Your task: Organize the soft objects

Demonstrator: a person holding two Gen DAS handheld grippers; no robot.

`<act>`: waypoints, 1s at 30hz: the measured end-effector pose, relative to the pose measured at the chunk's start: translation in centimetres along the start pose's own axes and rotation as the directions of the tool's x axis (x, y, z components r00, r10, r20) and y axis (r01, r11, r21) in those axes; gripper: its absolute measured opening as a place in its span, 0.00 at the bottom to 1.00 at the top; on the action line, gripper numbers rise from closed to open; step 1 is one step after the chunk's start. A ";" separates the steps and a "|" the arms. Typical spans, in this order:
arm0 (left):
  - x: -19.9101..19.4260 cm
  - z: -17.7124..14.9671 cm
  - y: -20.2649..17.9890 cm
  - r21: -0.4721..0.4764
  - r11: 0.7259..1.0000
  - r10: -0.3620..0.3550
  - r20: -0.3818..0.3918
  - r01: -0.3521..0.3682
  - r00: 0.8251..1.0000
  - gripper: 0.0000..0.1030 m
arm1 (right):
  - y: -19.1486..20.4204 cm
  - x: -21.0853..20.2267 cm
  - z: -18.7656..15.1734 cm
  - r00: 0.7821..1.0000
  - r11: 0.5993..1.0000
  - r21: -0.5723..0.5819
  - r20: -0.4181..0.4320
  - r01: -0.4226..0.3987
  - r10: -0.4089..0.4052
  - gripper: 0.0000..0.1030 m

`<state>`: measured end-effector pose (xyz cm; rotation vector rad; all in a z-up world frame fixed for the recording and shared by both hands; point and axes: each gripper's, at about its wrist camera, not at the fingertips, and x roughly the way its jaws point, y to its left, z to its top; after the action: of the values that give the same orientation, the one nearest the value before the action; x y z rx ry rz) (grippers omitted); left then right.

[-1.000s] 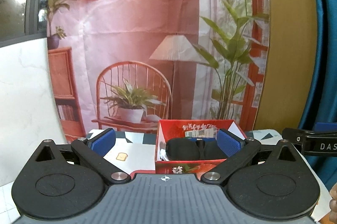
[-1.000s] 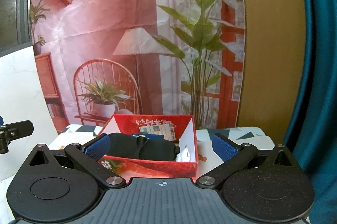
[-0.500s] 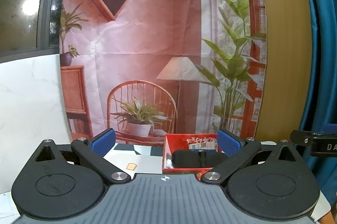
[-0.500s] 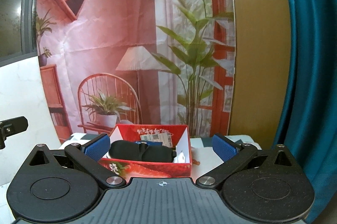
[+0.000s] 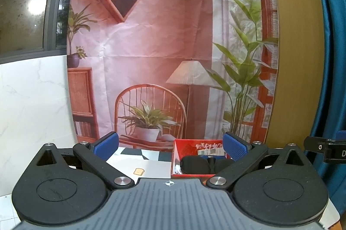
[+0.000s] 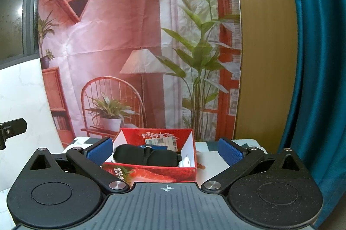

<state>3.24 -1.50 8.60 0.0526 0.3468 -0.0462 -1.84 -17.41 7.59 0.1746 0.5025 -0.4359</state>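
A red cardboard box (image 6: 151, 172) with a strawberry print stands on the table; it also shows in the left wrist view (image 5: 190, 146). A black eye mask (image 6: 147, 155) lies inside it, also seen in the left wrist view (image 5: 199, 164). Something white (image 6: 186, 162) lies at the box's right end. My left gripper (image 5: 170, 146) is open and empty, behind and left of the box. My right gripper (image 6: 165, 149) is open and empty, just behind the box.
A printed backdrop (image 5: 173, 46) of a room hangs behind the table. A white marble panel (image 5: 32, 111) stands at the left, a blue curtain (image 6: 313, 78) at the right. The tablecloth (image 5: 142, 167) has a toast sticker.
Both grippers have pulled back and tilted upward; the box now looks smaller and lower in both views. Both stay open and empty.
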 end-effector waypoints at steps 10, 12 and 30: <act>-0.1 -0.1 0.0 0.000 1.000 0.001 -0.004 -0.001 1.000 1.00 | -0.3 -0.4 0.1 1.000 1.000 0.003 -0.002 0.003 -0.003 1.00; -0.1 -0.1 0.0 -0.001 1.000 0.001 -0.004 -0.001 1.000 1.00 | -0.4 -0.2 0.2 1.000 1.000 0.003 -0.003 0.004 -0.004 1.00; 0.0 -0.3 0.4 -0.004 1.000 0.000 -0.010 0.000 1.000 1.00 | -0.7 0.0 0.3 1.000 1.000 0.005 -0.005 0.006 -0.006 1.00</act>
<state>3.14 -1.11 8.36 0.0484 0.3565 -0.0449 -2.03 -18.07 7.83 0.1786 0.5066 -0.4424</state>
